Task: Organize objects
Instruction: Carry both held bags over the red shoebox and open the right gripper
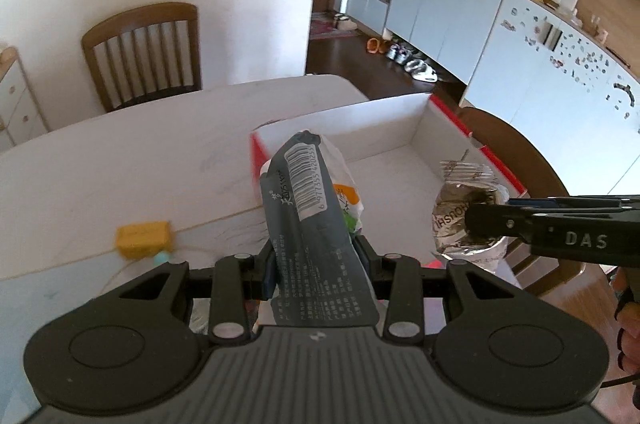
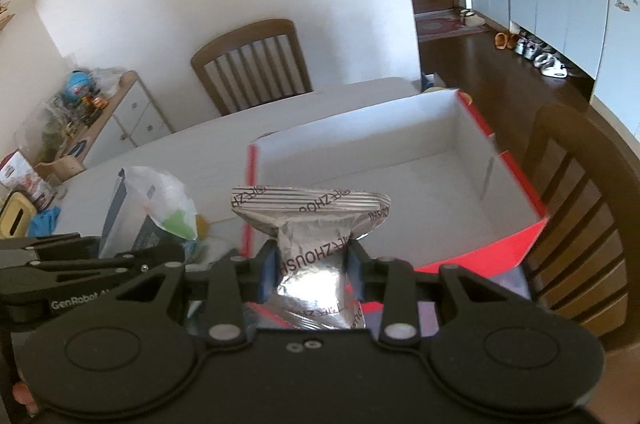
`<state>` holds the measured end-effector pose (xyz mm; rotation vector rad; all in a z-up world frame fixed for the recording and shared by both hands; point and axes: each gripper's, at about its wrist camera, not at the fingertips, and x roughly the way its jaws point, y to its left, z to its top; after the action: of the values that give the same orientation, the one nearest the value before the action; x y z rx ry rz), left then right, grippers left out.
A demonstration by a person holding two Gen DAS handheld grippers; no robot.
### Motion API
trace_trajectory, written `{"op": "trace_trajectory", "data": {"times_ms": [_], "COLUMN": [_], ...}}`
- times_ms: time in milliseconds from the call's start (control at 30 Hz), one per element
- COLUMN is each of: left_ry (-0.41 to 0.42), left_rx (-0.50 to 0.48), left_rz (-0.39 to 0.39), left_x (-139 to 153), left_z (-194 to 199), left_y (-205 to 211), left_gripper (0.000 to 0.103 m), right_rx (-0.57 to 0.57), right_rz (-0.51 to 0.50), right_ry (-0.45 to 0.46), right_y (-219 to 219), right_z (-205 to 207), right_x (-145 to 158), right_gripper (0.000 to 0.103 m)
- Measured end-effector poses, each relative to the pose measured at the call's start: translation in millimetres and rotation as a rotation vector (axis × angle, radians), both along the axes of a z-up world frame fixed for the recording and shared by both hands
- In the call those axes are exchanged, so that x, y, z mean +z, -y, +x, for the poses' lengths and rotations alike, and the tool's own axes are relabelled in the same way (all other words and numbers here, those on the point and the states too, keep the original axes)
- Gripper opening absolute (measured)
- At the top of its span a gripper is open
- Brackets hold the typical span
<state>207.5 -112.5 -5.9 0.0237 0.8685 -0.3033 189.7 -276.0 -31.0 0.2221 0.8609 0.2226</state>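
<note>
My left gripper (image 1: 316,264) is shut on a grey and white snack packet (image 1: 316,207) with a barcode, held upright just short of the near left corner of the red box (image 1: 400,127). My right gripper (image 2: 312,264) is shut on a silver foil packet (image 2: 308,220), held above the box's near wall. From the left wrist view the foil packet (image 1: 460,220) and the right gripper (image 1: 486,220) hang at the right, over the box's right side. In the right wrist view the grey packet (image 2: 148,212) and the left gripper show at the left. The red box (image 2: 400,175) has a white, bare inside.
The box stands on a white table (image 1: 140,175). A yellow block (image 1: 142,238) lies on the table at the left. One wooden chair (image 1: 144,55) stands behind the table, another (image 2: 576,207) at its right. A low cabinet (image 2: 92,115) with clutter stands by the left wall.
</note>
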Motion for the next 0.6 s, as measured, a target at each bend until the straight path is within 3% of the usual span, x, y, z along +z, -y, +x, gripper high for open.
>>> {"op": "trace_trajectory", "data": {"times_ms": [267,600], "left_ry": [-0.015,-0.088], "left_rx": [-0.037,-0.018], "left_rz": [0.041,0.110], "left_x": [-9.5,-53.7], "left_z": [43.1,93.3], "left_y": [62.7,101.2], "left_gripper": [0.038,0.038], "right_rx": [-0.019,0.018], "right_rz": [-0.027,-0.060], "right_ry": [-0.022,-0.086], "right_y": [37.7,50.3], "right_z": [40.0,87.4], "right_x": [-13.1,-45.9], "right_gripper": [0.035,0.034]}}
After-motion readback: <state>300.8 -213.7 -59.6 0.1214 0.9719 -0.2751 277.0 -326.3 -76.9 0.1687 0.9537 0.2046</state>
